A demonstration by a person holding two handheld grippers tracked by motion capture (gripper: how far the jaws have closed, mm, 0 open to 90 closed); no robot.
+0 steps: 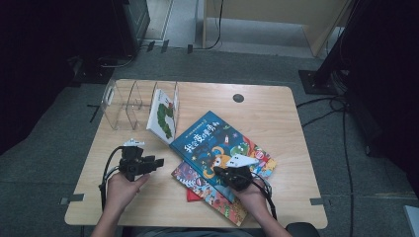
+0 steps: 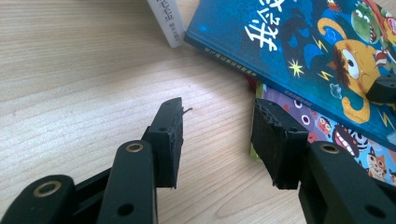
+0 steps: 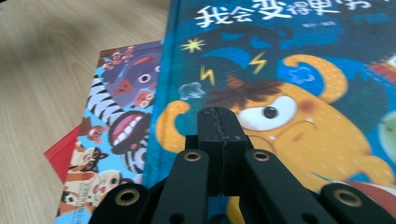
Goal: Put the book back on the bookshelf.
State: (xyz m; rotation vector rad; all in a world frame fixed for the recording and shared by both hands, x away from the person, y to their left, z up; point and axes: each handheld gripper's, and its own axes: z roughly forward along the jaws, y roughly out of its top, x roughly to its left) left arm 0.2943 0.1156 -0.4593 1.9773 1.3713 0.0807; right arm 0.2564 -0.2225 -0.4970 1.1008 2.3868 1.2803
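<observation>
Landmark: blue book [image 1: 221,143], lying flat on the wooden table [image 1: 276,118].
Left gripper [image 1: 157,162]: left of the blue book, over bare wood, jaws apart with nothing between them.
Right gripper [image 1: 220,172]: over the blue book's near cover, jaws pressed together, empty.
Patterned book [image 1: 210,192]: under the blue book's near edge.
White book [image 1: 163,115]: upright in the clear rack [image 1: 121,103], behind the blue book's far-left corner.

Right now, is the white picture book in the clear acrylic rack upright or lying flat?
Upright, leaning slightly: the white picture book stands on its edge against a divider of the clear acrylic rack.
</observation>
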